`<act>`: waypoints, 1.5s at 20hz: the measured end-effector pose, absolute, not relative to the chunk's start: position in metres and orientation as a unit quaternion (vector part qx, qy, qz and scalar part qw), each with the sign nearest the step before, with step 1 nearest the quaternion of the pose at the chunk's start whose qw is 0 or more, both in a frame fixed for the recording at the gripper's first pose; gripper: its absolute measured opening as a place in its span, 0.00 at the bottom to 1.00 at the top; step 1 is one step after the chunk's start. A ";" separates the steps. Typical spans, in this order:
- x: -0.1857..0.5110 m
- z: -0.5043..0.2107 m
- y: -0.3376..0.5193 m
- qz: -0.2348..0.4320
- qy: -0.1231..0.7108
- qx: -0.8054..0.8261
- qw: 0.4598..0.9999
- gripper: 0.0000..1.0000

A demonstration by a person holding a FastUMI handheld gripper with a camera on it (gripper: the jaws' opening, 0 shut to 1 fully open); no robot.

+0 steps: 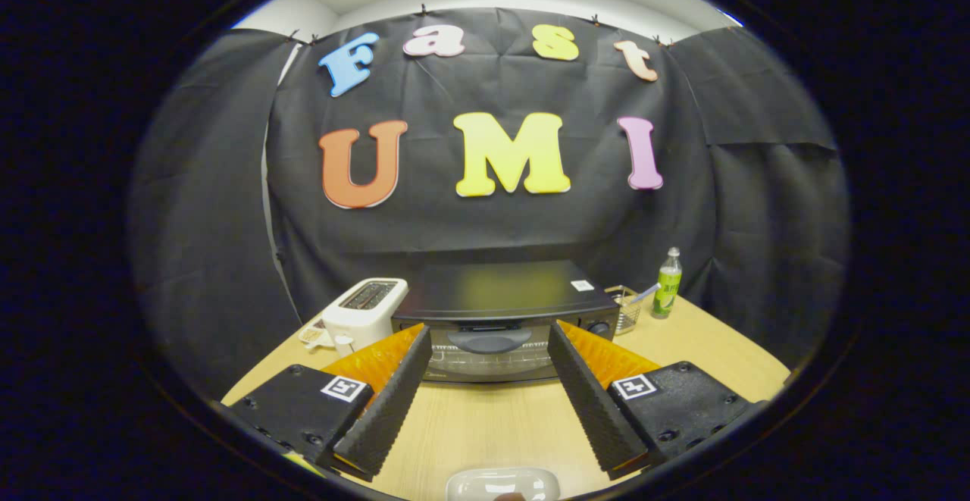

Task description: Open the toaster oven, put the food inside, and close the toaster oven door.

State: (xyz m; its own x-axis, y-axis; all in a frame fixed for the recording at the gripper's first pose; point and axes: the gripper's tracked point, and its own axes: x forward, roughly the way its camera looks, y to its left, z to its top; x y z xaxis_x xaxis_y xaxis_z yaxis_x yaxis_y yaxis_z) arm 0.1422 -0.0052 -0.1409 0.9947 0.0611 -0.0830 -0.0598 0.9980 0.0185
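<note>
A black toaster oven point(496, 300) stands on the wooden table just beyond my fingertips, its glass door shut and its handle point(489, 340) facing me. My gripper point(489, 342) is open, fingers spread wide with nothing between them, the tips level with the oven's front. A white dish point(502, 483) lies on the table close under the gripper, between the finger bases; I cannot tell what is on it.
A white slot toaster point(364, 311) stands left of the oven. To the oven's right are a wire basket point(627, 308) with a utensil and a green bottle point(668, 283). Bare wooden table point(492, 425) lies between the oven and the dish.
</note>
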 end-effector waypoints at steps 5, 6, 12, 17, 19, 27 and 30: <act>0.052 -0.063 -0.003 0.048 -0.039 -0.014 0.998 1.00; 0.034 -0.053 -0.007 0.049 -0.052 -0.005 0.997 1.00; -0.058 -0.008 -0.027 0.056 -0.088 -0.034 0.994 1.00; -0.117 0.009 -0.038 0.058 -0.135 -0.014 0.989 1.00; -0.135 0.015 -0.035 0.071 -0.159 -0.022 0.984 1.00; -0.160 0.023 -0.048 0.074 -0.193 -0.008 0.978 1.00; -0.159 0.020 -0.042 0.081 -0.191 -0.016 0.978 1.00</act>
